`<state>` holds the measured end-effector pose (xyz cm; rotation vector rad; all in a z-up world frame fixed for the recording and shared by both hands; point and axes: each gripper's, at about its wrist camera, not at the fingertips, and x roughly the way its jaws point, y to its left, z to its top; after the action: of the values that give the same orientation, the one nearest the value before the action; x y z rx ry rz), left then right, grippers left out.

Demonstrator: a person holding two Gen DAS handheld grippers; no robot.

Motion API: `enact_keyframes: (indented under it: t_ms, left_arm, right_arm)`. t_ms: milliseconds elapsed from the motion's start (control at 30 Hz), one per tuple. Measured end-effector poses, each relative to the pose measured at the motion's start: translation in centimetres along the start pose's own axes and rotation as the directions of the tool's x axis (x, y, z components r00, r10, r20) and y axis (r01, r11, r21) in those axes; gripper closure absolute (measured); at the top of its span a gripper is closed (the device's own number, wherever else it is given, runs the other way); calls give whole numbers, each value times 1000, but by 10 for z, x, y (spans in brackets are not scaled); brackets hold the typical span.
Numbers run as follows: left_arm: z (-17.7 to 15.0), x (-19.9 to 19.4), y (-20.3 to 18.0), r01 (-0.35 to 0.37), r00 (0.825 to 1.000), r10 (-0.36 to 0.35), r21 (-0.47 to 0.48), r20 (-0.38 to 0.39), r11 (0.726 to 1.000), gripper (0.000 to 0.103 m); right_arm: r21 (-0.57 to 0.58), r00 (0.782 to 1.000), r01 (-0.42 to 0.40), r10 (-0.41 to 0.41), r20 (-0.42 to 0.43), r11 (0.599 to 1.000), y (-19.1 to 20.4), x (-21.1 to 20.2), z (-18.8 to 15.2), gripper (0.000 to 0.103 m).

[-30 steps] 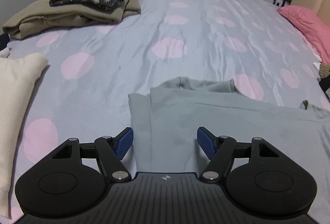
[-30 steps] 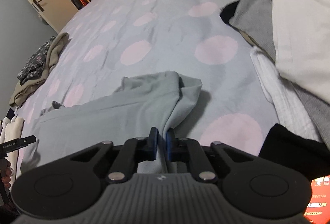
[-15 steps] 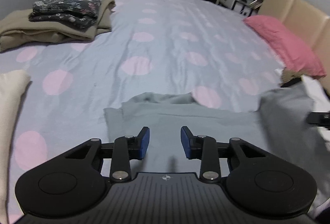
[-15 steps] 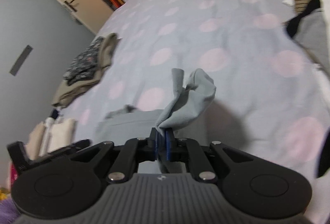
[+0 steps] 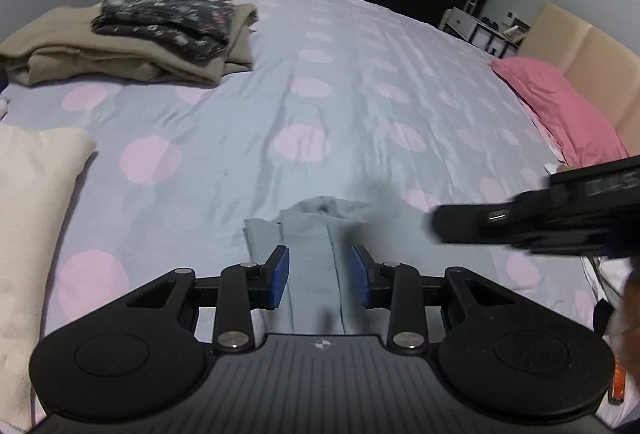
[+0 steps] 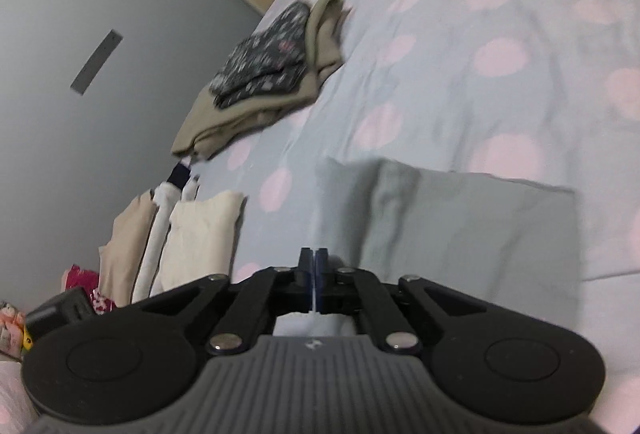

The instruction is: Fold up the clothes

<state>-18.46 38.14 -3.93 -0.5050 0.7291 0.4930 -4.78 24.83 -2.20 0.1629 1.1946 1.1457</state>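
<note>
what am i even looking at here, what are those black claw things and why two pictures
Each picture comes from a camera mounted on a handheld two-finger gripper; a person holds one in each hand, folding clothes on a bed with a pink-dotted cover.

The left view looks along the left gripper. Its blue pads stand apart, either side of a pale grey-green garment, not pressing it. The black shape entering from the right is the other gripper.

The right view looks along the right gripper, its pads shut on an edge of that same garment, now partly folded.

Further away sit a folded dark floral piece on a beige one, cream clothes and a pink pillow.
</note>
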Motion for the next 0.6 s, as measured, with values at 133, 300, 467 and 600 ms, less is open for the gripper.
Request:
enact_keyframes:
  t_ms: [133, 300, 467, 600]
  left_arm:
    - [-2, 3, 8, 7, 999, -7, -18, -33, 1000, 72]
    - [-8, 4, 5, 76, 994, -77, -24, -76, 997, 72]
    - [-18, 11, -9, 105, 984, -103, 7, -144, 994, 71]
    - [-30, 15, -17, 108, 974, -98, 36, -202, 994, 62]
  right_arm:
    - [-32, 998, 48, -49, -43, 998, 8, 34, -2, 103]
    - [-64, 993, 95, -99, -58, 993, -3, 34, -4, 97]
    - [-55, 985, 155, -158, -65, 986, -28, 22, -6, 90]
    - [-66, 981, 171, -176, -78, 983, -40, 9, -16, 76]
